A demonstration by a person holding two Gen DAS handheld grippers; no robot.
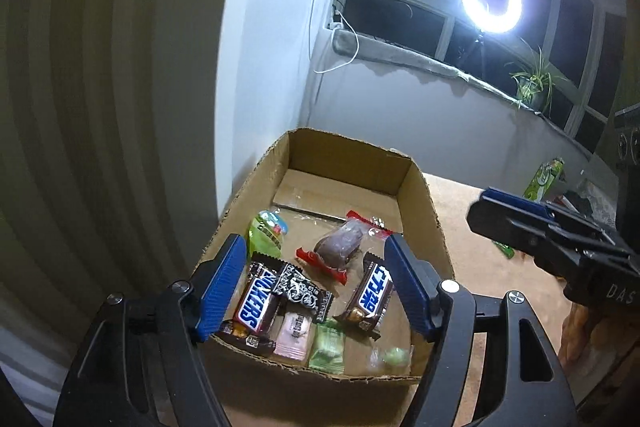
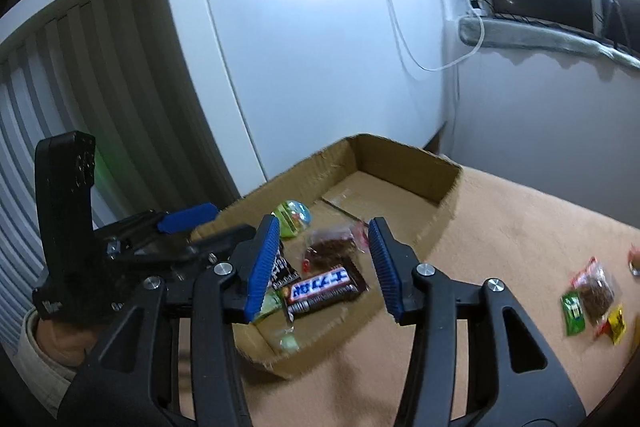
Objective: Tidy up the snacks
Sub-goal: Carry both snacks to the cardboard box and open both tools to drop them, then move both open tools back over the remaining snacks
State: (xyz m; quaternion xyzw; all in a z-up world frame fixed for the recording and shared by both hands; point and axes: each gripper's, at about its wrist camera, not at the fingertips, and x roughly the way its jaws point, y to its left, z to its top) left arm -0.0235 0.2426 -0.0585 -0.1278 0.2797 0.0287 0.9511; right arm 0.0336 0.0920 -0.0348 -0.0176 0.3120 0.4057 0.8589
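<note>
left wrist cam right above the cardboard box (image 1: pixel 416 187) near edge, right wrist cam a bit back on its right, both share box (image 2: pixel 444 187)

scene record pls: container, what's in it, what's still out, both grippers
container: open cardboard box on tan table
inside: Snickers bar, second Snickers bar, red-ended brown snack, green packet, pink and green sachets
still out: small packets on table
left gripper: open, empty, above box
right gripper: open, empty, above box
</note>
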